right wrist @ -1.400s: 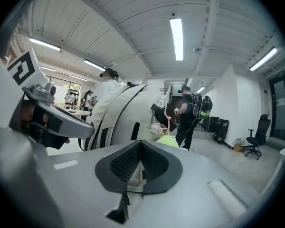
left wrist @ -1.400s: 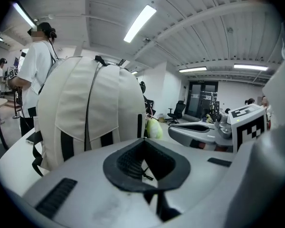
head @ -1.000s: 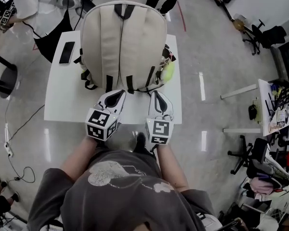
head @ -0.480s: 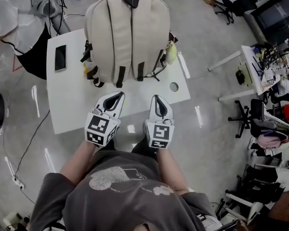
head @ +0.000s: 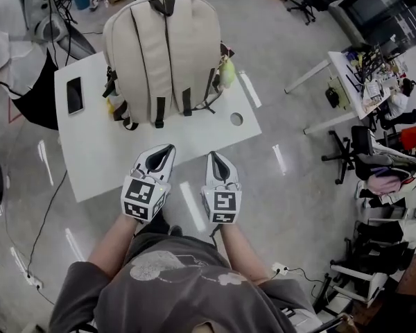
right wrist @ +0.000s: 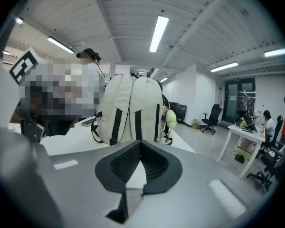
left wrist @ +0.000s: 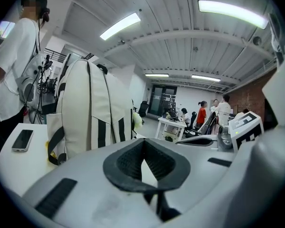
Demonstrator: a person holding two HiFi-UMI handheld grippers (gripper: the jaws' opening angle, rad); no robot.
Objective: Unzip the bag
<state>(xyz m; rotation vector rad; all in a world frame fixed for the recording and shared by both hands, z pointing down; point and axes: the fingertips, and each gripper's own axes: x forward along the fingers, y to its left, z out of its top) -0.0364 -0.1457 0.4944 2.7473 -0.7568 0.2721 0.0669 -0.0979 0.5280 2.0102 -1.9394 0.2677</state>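
My left gripper (head: 165,151) had its jaws pressed together, empty, hanging short of the worktop (head: 118,155). The bag (head: 163,54) stood upright there, straps facing me. My right gripper (head: 213,157) was closed and empty too. My guess: brace the bag with one gripper, then hunt for the zip pull.

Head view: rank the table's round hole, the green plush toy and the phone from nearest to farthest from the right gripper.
1. Round hole, in the table just ahead of the right gripper.
2. Green plush toy, hanging at the backpack's right side.
3. Phone, far left on the table.
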